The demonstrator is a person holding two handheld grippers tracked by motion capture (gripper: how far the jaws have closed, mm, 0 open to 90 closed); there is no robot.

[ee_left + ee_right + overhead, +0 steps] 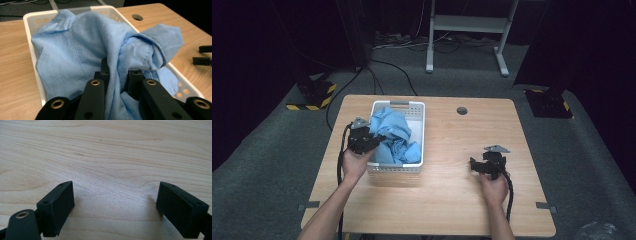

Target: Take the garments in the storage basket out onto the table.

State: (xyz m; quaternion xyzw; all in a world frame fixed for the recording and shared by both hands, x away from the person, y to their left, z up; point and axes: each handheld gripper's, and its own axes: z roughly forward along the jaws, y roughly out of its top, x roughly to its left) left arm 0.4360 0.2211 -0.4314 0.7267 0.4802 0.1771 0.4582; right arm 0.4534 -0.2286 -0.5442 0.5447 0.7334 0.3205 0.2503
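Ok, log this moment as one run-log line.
left tool: shut on blue shirt | shirt: bunched in white basket | right tool: open, nothing held, over table

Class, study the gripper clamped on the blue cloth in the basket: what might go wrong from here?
1. The left gripper pinches only a narrow fold of the blue cloth; it may slip free.
2. The cloth drapes over the white basket rim, so lifting might drag or tip the basket.

Left gripper (373, 140) fingers clamped together; right gripper (475, 165) fingers spread wide
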